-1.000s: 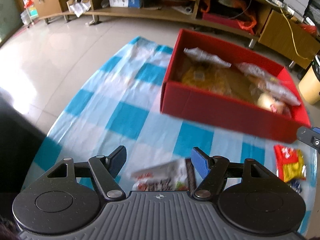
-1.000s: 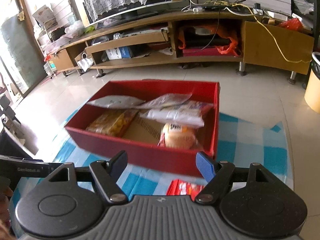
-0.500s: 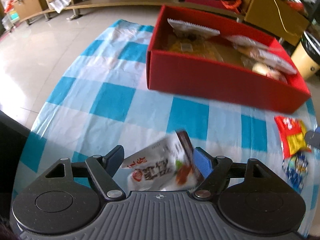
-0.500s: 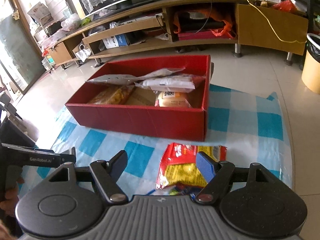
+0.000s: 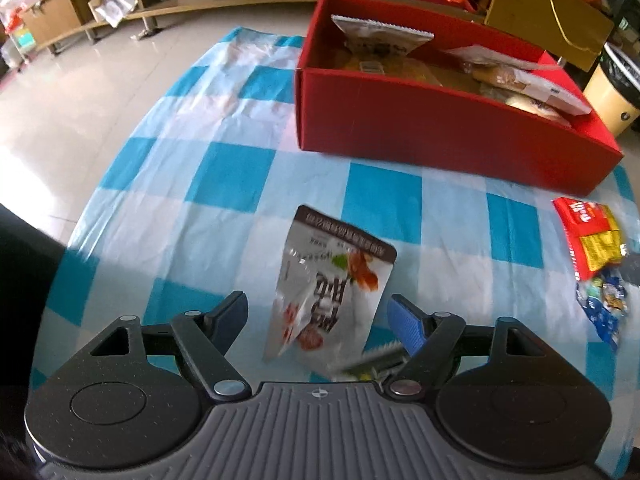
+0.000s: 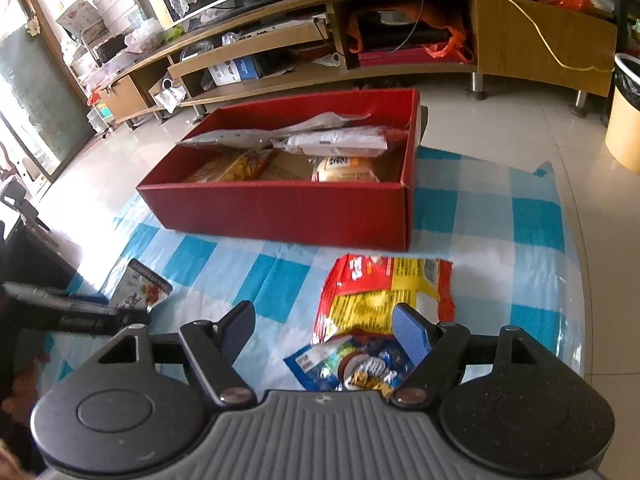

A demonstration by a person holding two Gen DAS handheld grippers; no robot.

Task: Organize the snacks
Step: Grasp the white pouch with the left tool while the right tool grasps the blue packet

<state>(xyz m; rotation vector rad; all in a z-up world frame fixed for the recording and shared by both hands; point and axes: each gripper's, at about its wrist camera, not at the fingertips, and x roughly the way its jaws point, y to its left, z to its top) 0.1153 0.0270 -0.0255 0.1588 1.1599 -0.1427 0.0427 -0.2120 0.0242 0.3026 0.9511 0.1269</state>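
Worktop under blue-checked cloth: red box of snacks toward far edge; white snack pouch lying between wide left tongs; red-yellow packet and blue packet between wide, empty right tongs.

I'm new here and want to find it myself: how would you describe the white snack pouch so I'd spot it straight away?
Find the red box on the blue-checked cloth. In front of it, alone, lies the white pouch, dark-banded on top; the other loose packets are red-yellow and blue.

Blue snack packet partly behind right claw
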